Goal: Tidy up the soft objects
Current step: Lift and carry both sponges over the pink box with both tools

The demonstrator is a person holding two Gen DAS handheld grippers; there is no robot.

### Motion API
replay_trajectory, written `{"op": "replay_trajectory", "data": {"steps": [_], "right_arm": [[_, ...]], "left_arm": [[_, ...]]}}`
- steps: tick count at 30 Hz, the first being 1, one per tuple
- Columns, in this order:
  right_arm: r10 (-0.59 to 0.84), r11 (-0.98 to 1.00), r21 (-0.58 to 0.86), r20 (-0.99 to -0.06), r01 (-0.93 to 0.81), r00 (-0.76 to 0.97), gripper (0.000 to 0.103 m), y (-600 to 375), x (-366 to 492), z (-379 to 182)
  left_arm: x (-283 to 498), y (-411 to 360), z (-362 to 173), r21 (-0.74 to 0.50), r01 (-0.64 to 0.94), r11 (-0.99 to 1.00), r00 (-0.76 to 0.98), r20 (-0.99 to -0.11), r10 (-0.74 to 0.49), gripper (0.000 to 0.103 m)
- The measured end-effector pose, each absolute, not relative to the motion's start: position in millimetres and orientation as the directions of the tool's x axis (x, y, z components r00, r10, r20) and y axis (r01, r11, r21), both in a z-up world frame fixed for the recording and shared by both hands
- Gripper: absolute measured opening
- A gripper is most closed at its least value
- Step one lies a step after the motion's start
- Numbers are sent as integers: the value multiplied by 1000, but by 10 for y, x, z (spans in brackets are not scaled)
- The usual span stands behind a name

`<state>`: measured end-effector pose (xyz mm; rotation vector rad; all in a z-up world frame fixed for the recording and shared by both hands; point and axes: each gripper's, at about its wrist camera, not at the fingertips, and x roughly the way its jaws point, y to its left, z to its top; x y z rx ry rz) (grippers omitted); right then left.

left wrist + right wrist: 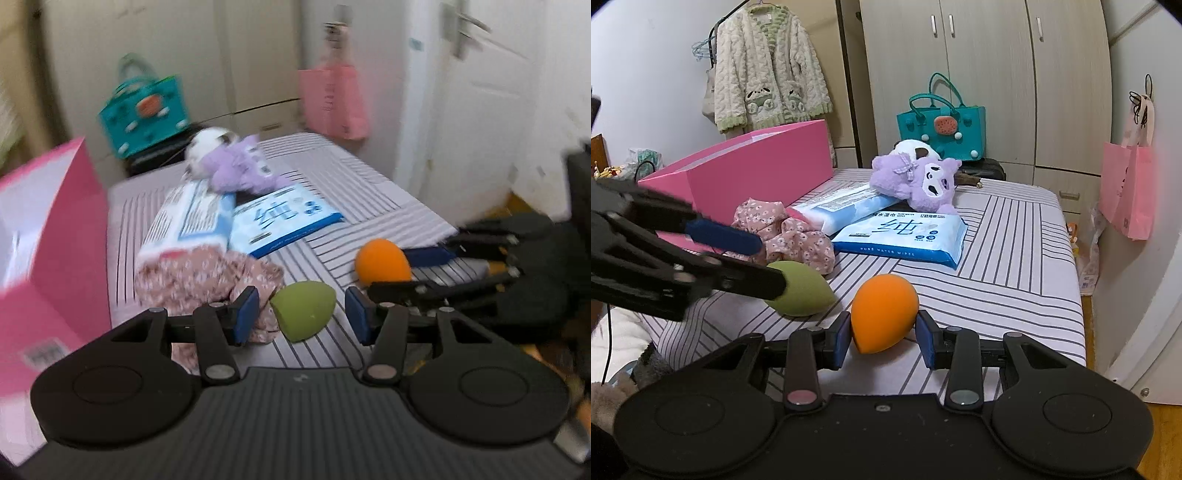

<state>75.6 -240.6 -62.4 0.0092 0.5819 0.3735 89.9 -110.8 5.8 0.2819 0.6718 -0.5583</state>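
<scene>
Straddling two egg-shaped sponges at the near edge of the striped table (1015,258), both grippers are shown apart and unclamped. The right gripper (884,334) is set around the orange sponge (884,317), a pad just beside each flank, apparently so that closing would seize it. The left gripper (301,315) is spread wide about the green sponge (304,312), touching neither side. Farther off lie the floral cloth (790,232), wipes (905,236) and plush (919,181); the pink box (757,170), far left, is judged the likely destination.
</scene>
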Motion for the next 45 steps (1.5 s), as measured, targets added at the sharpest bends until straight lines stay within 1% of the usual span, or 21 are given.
{"op": "replay_trajectory", "data": {"steps": [3,4,7,11,15,17,19,22,26,31,37,40,43,45], "right_arm": [[351,930,109,-544,-350,762,43,-2408,756,-609],[355,928,109,-547,-356,758,43,-2404,756,-603],[358,924,100,-557,-368,749,43,-2380,760,-590],[345,927,80,-570,-368,746,43,-2346,792,-601],[344,925,74,-580,-373,739,43,-2334,803,-592],[345,924,73,-585,-376,734,43,-2330,807,-580],[349,922,80,-593,-379,725,43,-2328,817,-566],[352,921,85,-601,-381,718,43,-2315,816,-509],[343,921,64,-603,-385,720,43,-2298,804,-400],[337,920,53,-609,-388,718,43,-2278,824,-259],[407,895,124,-616,-428,674,43,-2232,989,-112],[401,896,111,-617,-430,676,43,-2178,1062,-136],[368,911,94,-628,-402,686,42,-2163,1132,-223],[363,914,101,-638,-394,679,42,-2176,1151,-247]], "left_arm": [[906,-1174,135,169,656,736,632,-656,-413,50],[904,-1209,141,201,685,701,625,-656,-423,51],[934,-1339,108,290,750,595,600,-676,-427,51],[1077,-1474,3,326,791,518,559,-728,-396,51],[1256,-1479,-87,280,811,514,504,-782,-368,47],[1281,-1459,-115,268,818,509,489,-789,-372,38],[1266,-1456,-107,272,822,501,490,-786,-377,36],[1269,-1422,-24,245,821,516,483,-779,-400,35],[1333,-1302,166,194,802,565,495,-746,-446,35],[1362,-1131,398,174,781,599,522,-707,-476,35],[1521,-930,652,36,766,642,487,-684,-543,36],[1624,-913,574,-11,751,661,472,-691,-548,36],[1707,-980,388,-34,736,676,448,-725,-523,34],[1735,-1003,332,-41,731,682,444,-730,-520,34]]}}
